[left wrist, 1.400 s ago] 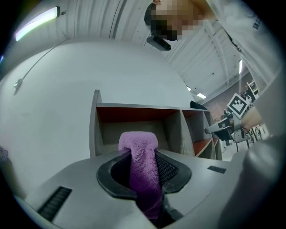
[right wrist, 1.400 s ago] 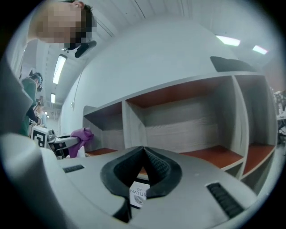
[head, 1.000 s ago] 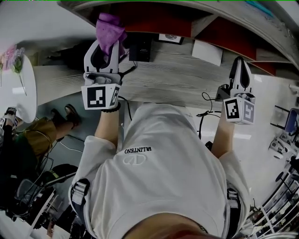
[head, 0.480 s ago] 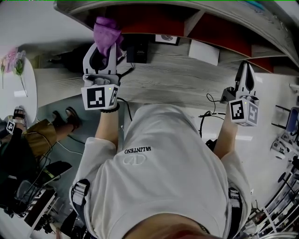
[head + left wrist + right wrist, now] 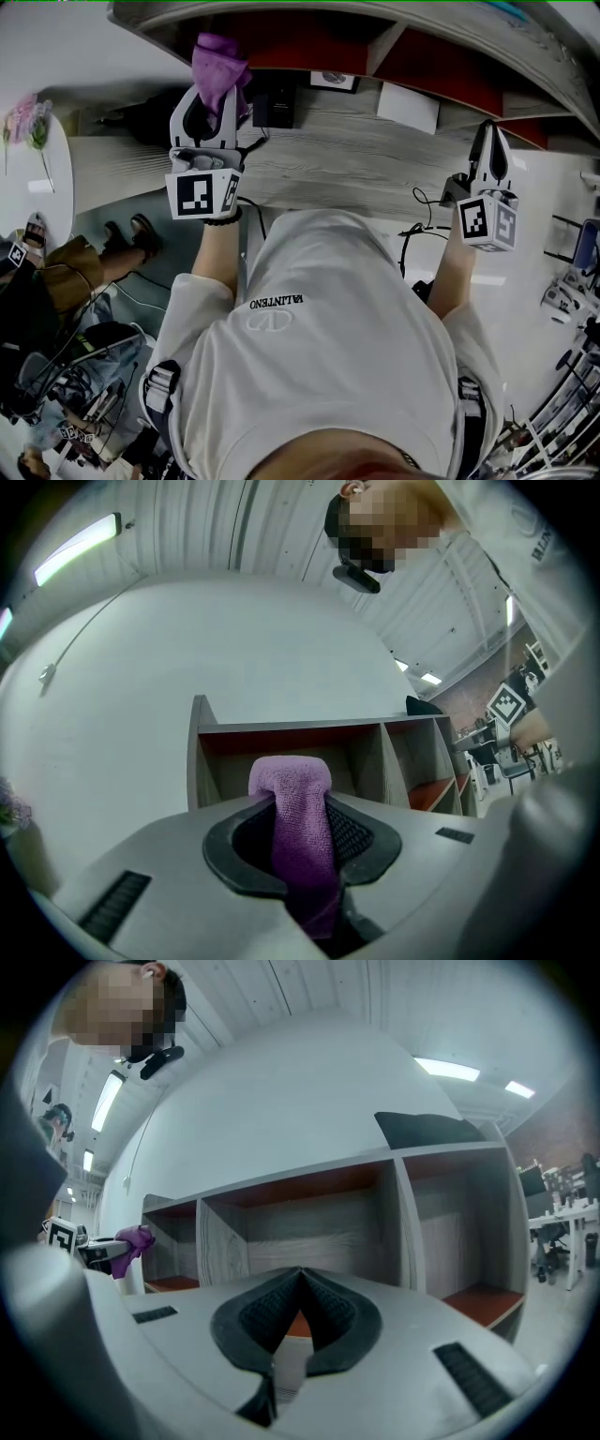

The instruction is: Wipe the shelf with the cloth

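Note:
A purple cloth (image 5: 217, 67) is pinched in my left gripper (image 5: 208, 105), which is shut on it and points at the left end of the shelf unit (image 5: 309, 33). In the left gripper view the cloth (image 5: 298, 832) stands up between the jaws in front of the grey shelf (image 5: 319, 752) with reddish boards. My right gripper (image 5: 491, 157) is held off to the right with its jaws closed and nothing in them. From the right gripper view the jaws (image 5: 298, 1307) meet before the shelf compartments (image 5: 309, 1218), and the cloth (image 5: 136, 1238) shows far left.
A grey wood-grain floor (image 5: 375, 155) runs below the shelf. A white round table (image 5: 33, 178) with flowers stands at the left. A black box (image 5: 278, 98) and a white box (image 5: 408, 105) lie near the shelf's foot. Cables and equipment crowd the lower left and right.
The left gripper with the cloth has stayed near the shelf's left end, shifting only slightly. The right gripper moved a little right and lower since a second ago.

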Demonstrator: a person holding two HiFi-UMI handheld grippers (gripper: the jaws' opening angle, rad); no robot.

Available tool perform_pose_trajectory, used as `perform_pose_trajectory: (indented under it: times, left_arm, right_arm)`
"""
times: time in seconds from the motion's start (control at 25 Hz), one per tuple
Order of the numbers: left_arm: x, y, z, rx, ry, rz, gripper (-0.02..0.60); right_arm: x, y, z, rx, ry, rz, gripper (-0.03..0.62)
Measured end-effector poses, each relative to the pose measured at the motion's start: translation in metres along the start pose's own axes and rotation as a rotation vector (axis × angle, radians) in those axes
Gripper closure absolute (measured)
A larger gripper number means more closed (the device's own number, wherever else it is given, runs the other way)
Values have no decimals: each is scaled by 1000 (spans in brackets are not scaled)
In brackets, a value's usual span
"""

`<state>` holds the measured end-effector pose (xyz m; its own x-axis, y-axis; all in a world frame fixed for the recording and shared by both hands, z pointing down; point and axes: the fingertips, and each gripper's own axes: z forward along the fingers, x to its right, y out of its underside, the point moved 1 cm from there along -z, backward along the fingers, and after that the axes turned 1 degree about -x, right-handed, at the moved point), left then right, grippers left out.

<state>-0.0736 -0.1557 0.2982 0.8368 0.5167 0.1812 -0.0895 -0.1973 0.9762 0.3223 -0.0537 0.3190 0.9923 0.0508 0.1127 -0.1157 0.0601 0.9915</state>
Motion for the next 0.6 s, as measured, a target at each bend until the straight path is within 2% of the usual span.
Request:
perform_pose_trajectory:
  times: [0.6]
  left_arm:
    - [-2,-2,2,4,-20,-2,492]
  right_arm:
    - [7,1,-2,-11,0,6,597]
